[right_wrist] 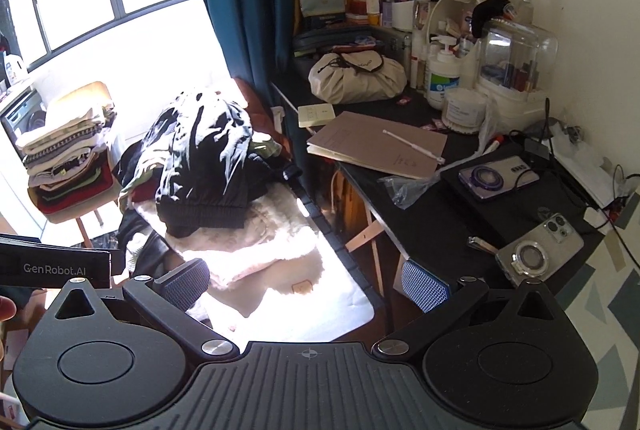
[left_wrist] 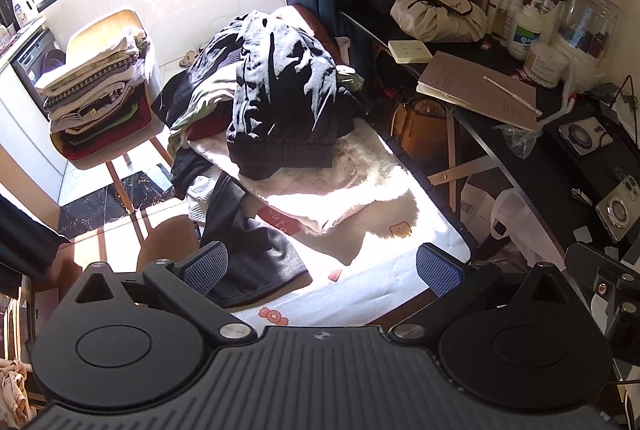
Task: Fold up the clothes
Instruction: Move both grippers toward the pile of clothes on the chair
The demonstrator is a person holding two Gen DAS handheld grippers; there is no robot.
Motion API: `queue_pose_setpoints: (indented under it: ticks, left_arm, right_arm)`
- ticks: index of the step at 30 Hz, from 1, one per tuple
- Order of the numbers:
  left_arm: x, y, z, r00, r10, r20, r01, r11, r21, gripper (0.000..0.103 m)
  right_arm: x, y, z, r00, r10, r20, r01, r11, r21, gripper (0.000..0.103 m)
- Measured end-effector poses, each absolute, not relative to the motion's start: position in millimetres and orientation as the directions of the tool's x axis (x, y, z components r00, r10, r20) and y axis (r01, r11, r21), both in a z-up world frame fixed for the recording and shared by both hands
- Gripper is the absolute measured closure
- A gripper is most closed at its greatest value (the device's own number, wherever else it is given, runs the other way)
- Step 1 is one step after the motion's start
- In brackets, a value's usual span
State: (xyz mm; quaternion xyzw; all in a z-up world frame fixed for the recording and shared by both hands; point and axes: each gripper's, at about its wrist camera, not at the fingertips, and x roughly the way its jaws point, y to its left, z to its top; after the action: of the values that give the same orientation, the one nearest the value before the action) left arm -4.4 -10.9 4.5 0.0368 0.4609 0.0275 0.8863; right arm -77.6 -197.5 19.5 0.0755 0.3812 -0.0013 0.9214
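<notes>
Both the left gripper [left_wrist: 322,270] and right gripper [right_wrist: 304,286] gape empty; grabbing the heaped clothes pile [left_wrist: 276,90] carelessly could drag several garments off the bed [left_wrist: 400,270].

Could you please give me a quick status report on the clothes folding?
Left gripper and right gripper open, empty. Unfolded clothes pile untouched on the bed. Folded stack on the chair. Nothing in the way.

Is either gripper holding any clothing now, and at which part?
Nothing is held. The left gripper and right gripper are both open, short of the clothes pile.
</notes>
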Motion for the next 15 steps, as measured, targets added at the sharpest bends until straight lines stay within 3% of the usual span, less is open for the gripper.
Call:
queue_pose_setpoints:
  ticks: [10, 15]
  left_arm:
    - [16, 25, 4, 0.532, -0.038, -0.846, -0.039, 0.997, -0.069, 0.0]
    - [27, 33, 1, 0.543, -0.033, -0.839, -0.046, 0.997, -0.069, 0.0]
  right_arm:
    - [-66, -212, 18, 0.672, 0.089, -0.735, 0.11, 0.97, 0.219, 0.001]
    - [-59, -210, 27, 0.692, 0.038, -0.721, 0.119, 0.979, 0.166, 0.001]
